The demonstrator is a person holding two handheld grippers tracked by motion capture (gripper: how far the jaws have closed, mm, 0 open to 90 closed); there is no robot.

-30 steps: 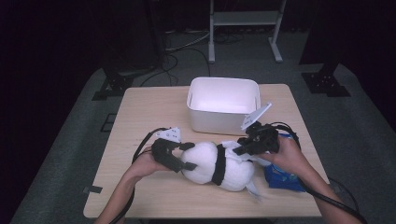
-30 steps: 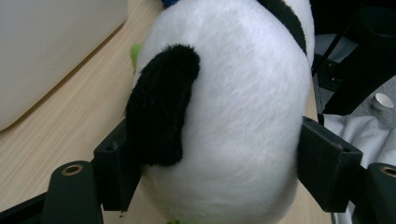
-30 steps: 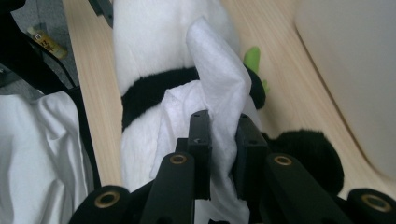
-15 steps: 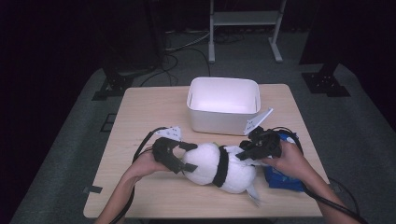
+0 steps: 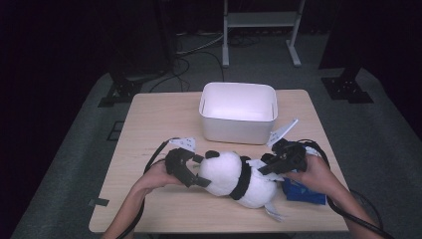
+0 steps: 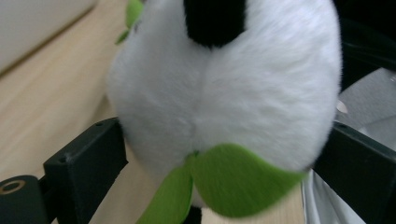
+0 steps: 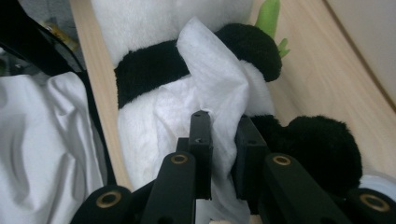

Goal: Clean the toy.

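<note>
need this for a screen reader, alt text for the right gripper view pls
The right gripper, its two black jaws nearly shut, pinches a white wipe against a black-and-white plush panda lying on a wooden table. White cloth lies at the left.

Ahead of left gripper: plush panda blocked the way.
Beyond right gripper: white bin stood near.
Behind left gripper: bare table was free.

Left gripper jaws spread wide, just been opening; right gripper jaws nearly closed.
</note>
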